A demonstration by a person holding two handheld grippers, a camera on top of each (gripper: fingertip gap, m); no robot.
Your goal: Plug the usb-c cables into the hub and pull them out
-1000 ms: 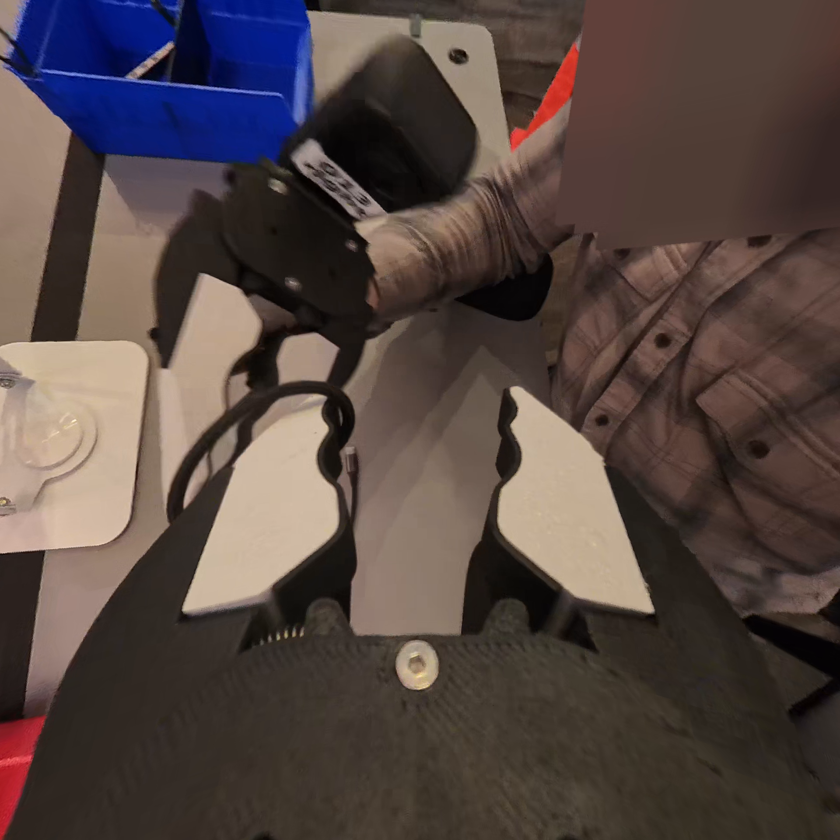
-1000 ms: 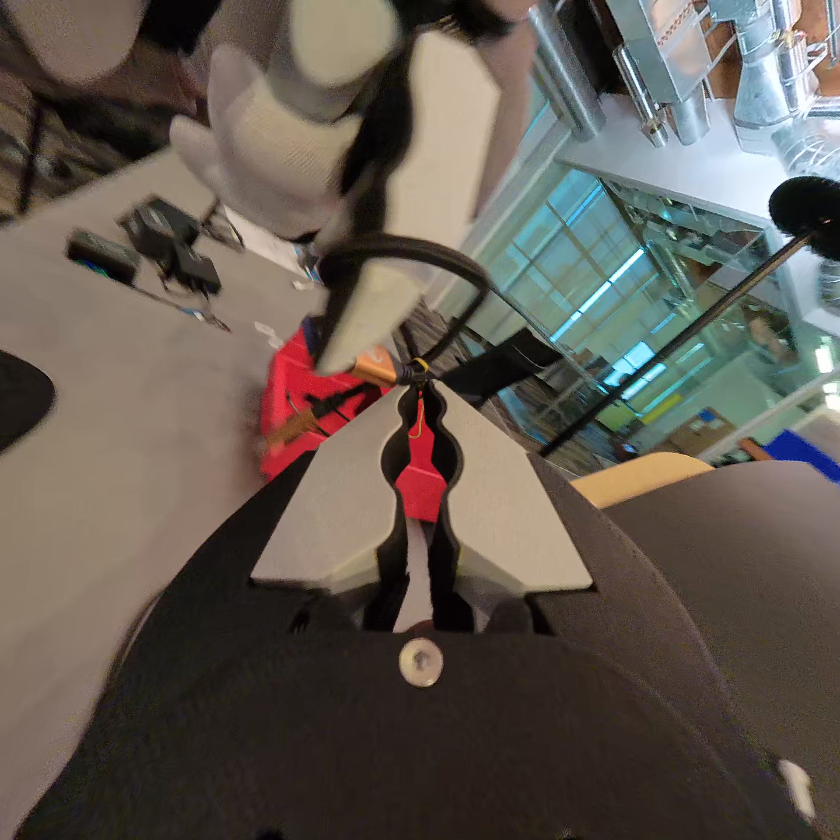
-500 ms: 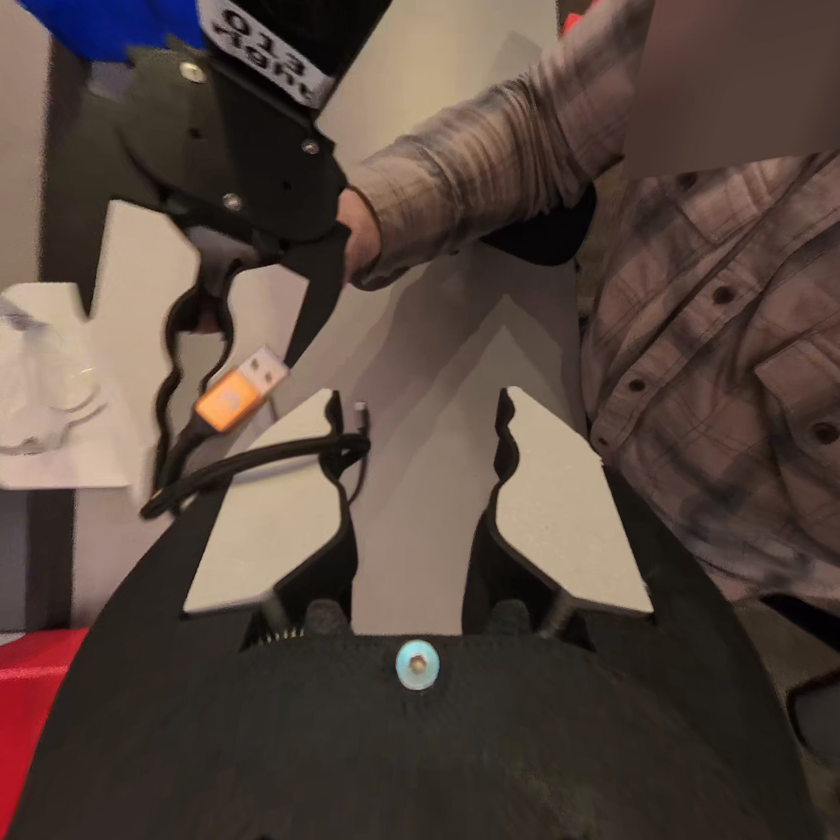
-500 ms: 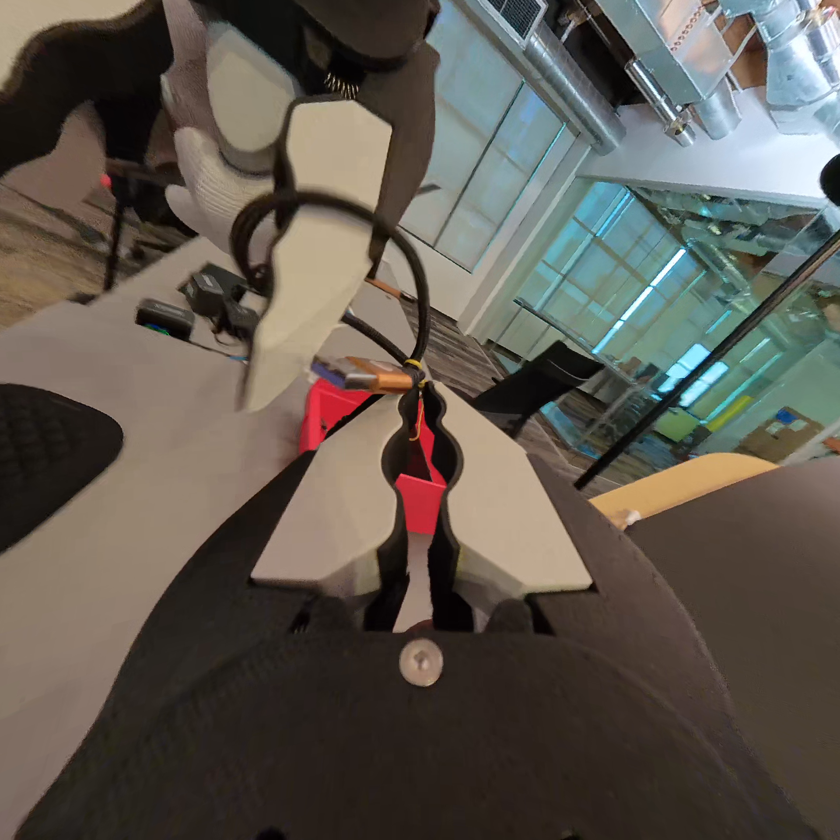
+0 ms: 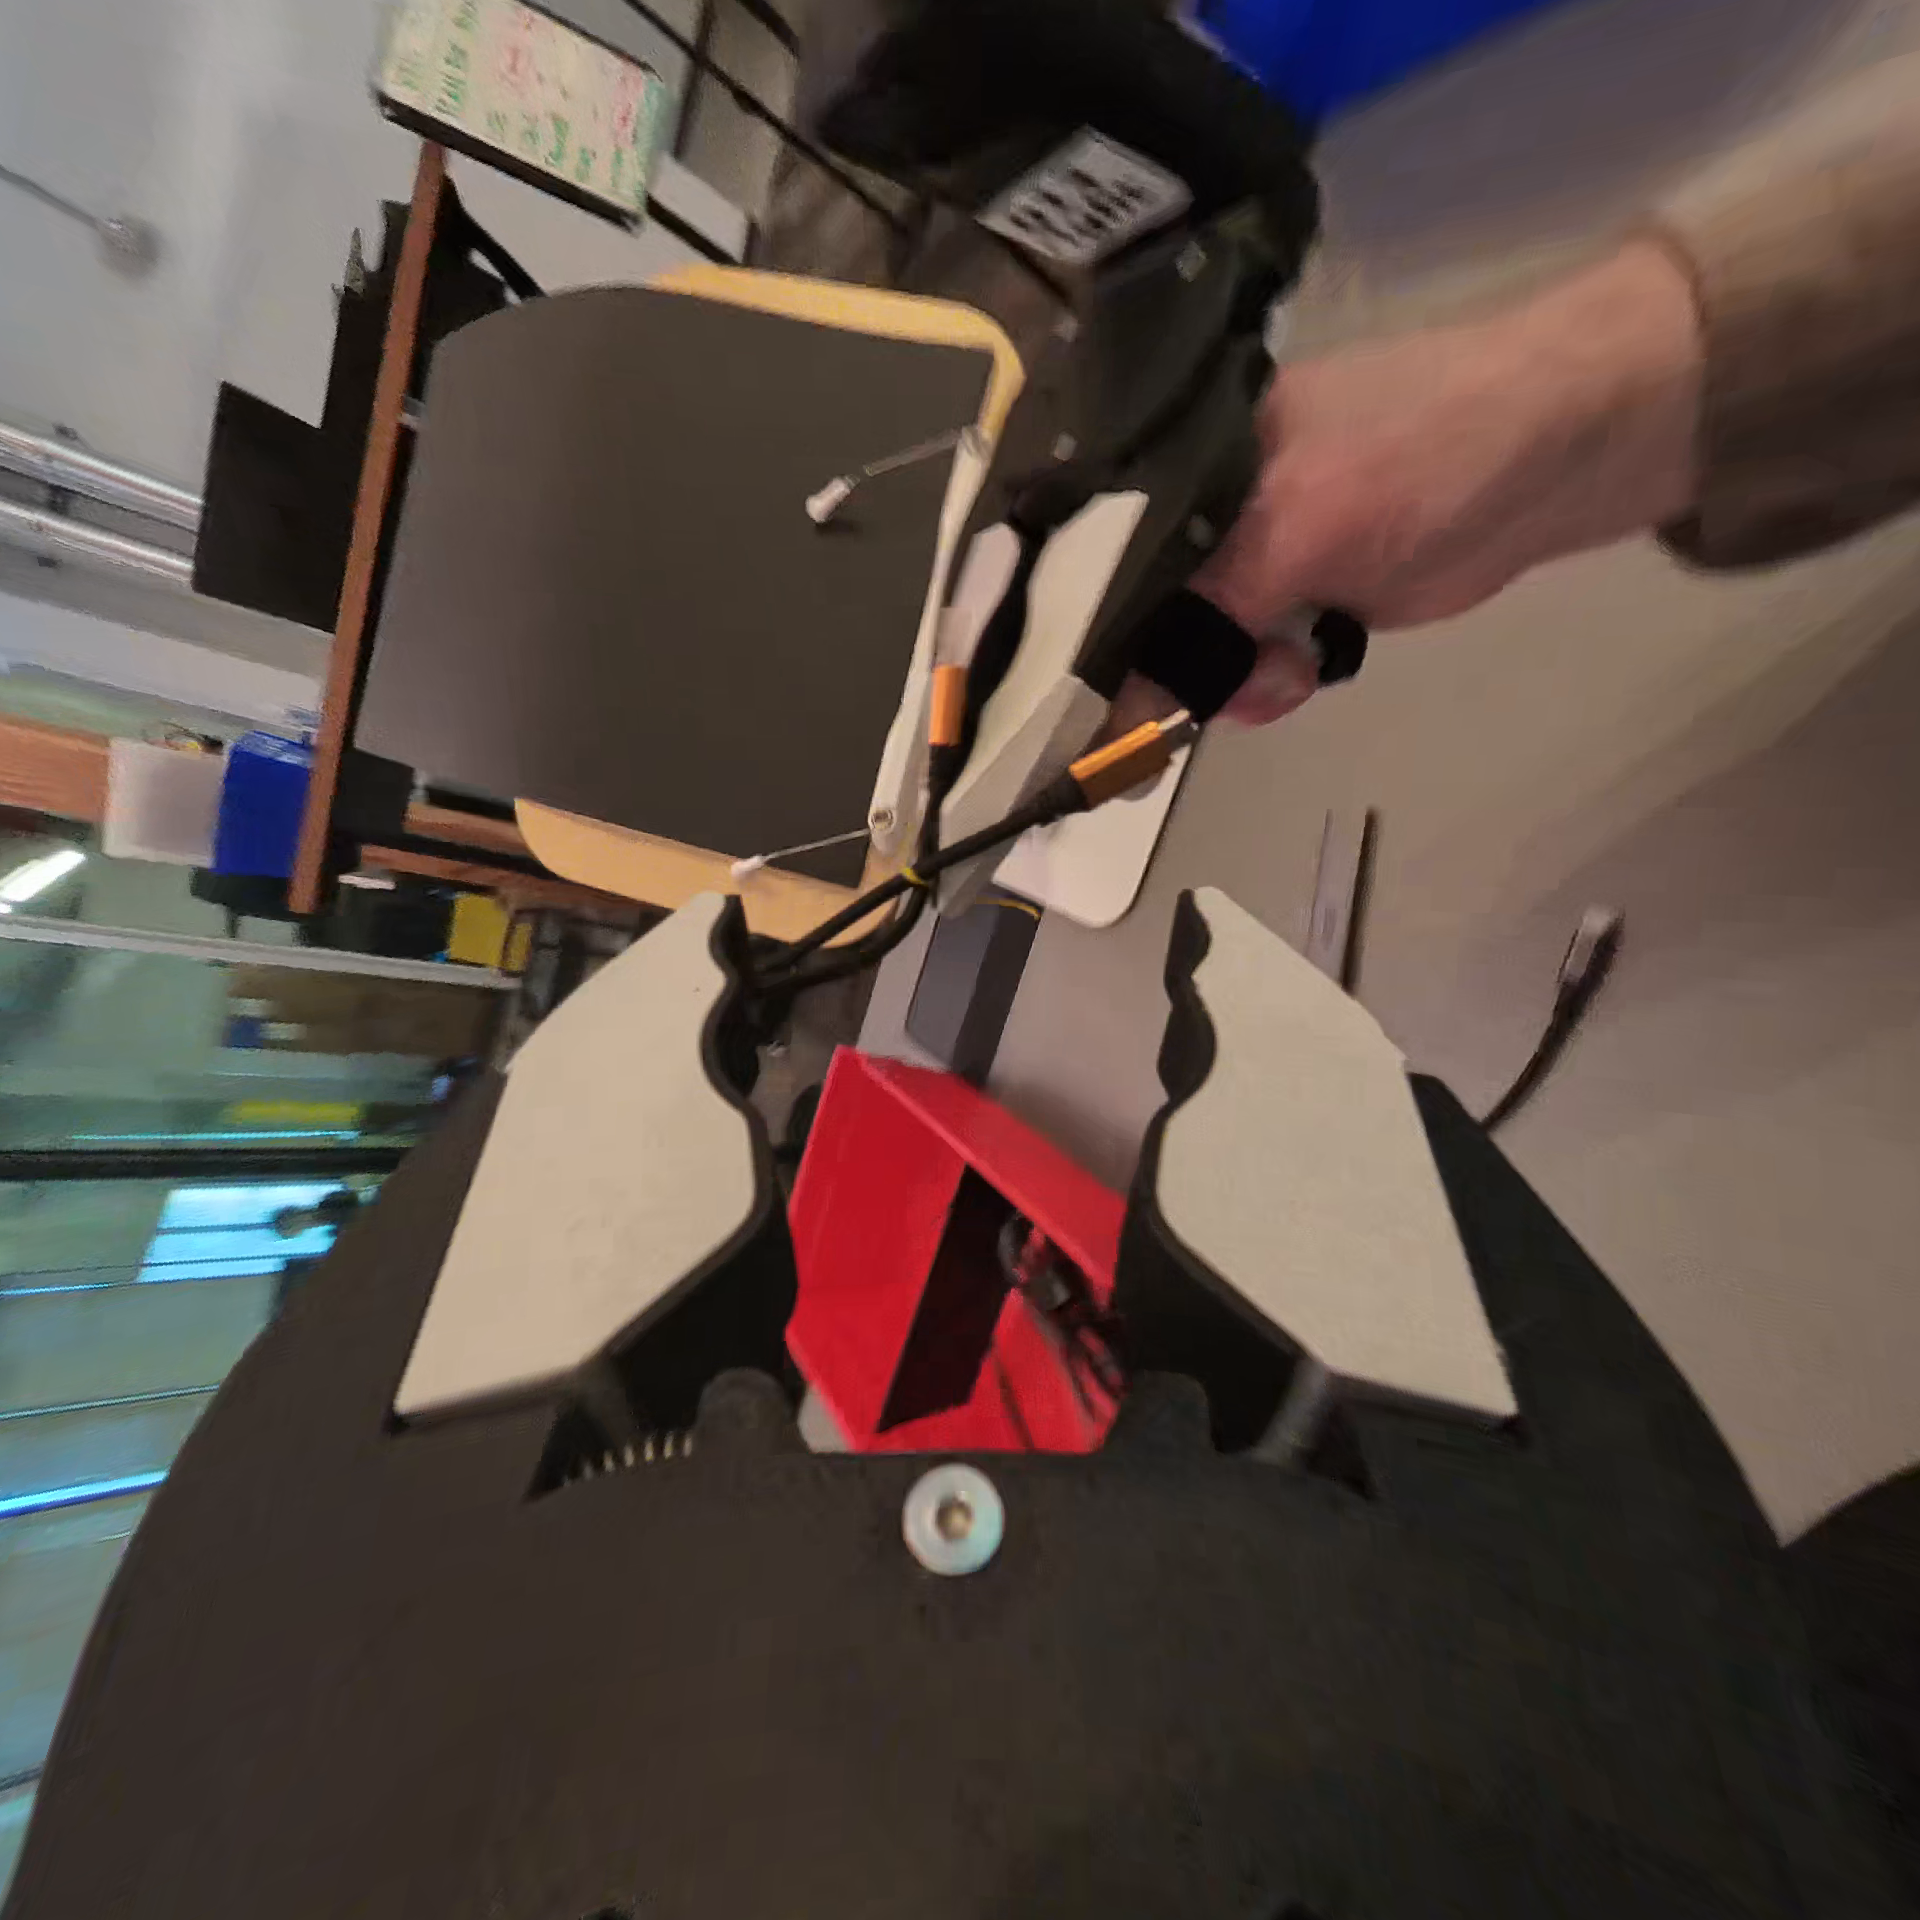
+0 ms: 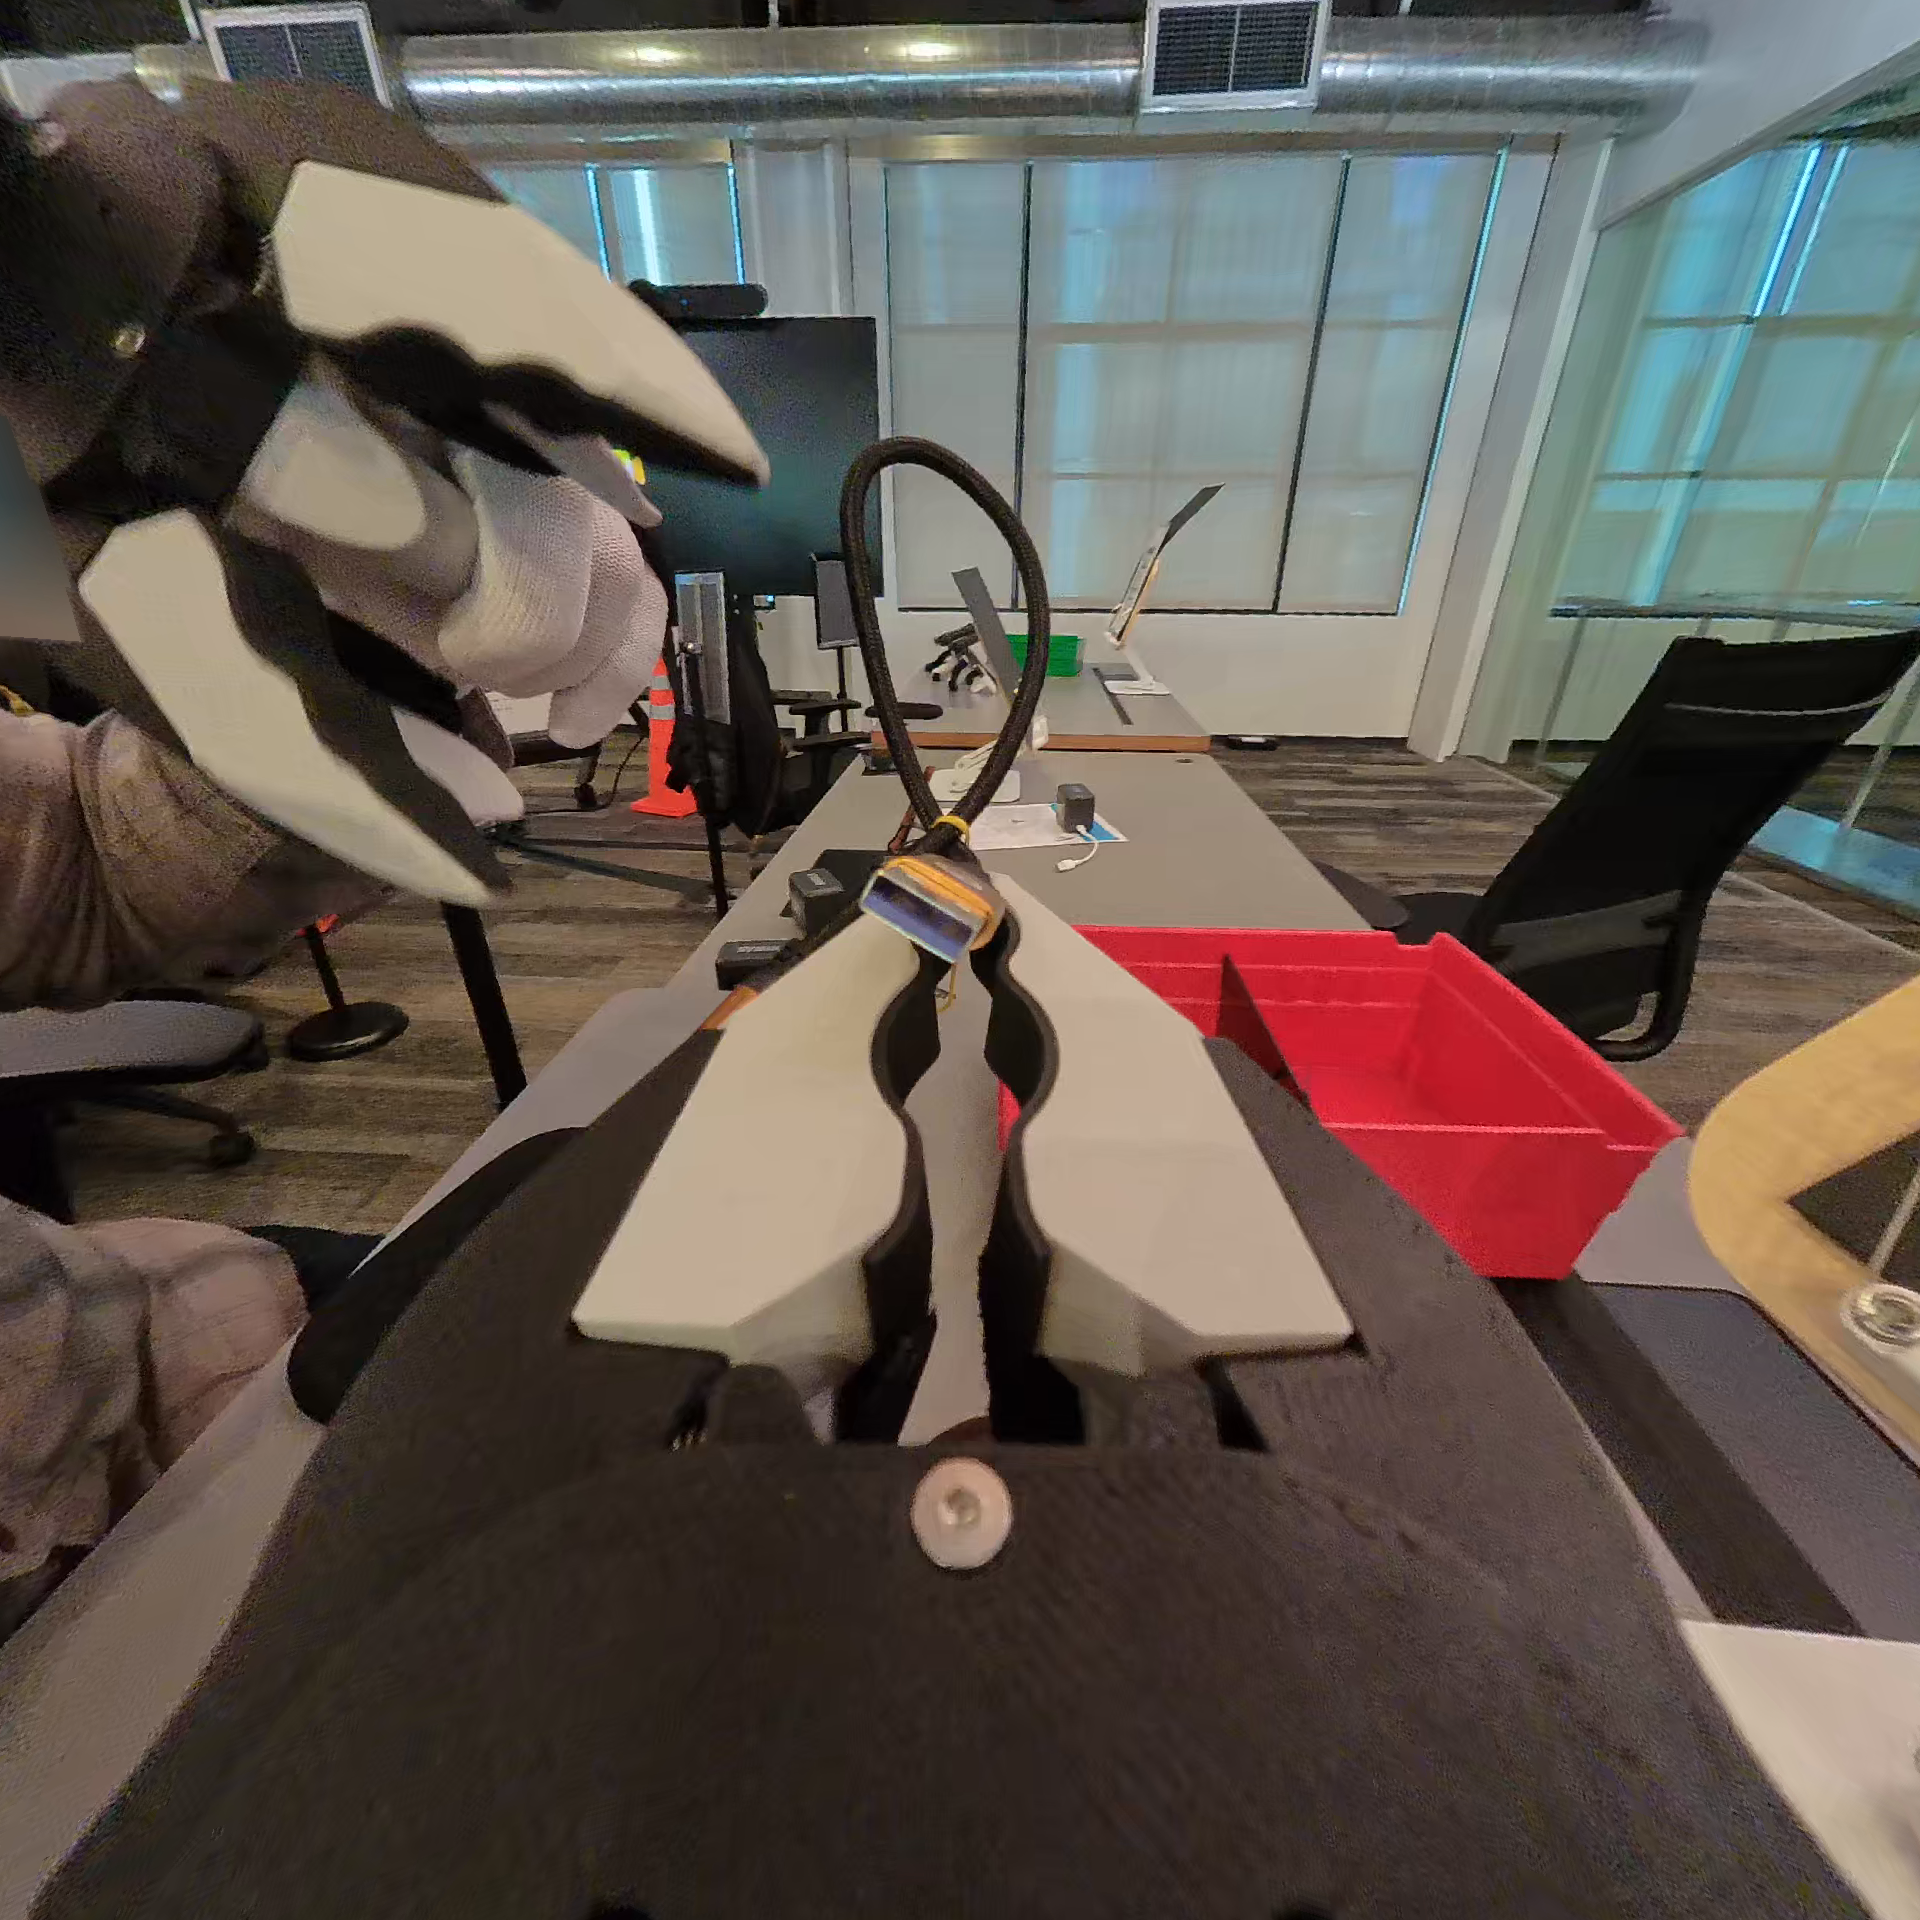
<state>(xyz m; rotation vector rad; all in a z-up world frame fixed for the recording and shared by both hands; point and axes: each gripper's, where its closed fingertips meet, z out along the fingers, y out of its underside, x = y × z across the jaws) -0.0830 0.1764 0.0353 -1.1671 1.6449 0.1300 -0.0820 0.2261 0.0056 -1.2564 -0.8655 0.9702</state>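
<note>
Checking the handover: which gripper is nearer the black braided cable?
Right. The right gripper is shut on the black braided cable; the left gripper hangs open beside it.

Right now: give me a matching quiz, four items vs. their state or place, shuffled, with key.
Items
1. left gripper
2. right gripper
3. black cable
4. red bin

States
A. loops upward above closed fingertips
B. sits on the grey table, to the right of the right gripper's fingers
C. jaws wide apart, holding nothing
D. jaws shut, pinching the cable near its orange plug

Pairs: 1-C, 2-D, 3-A, 4-B
</note>
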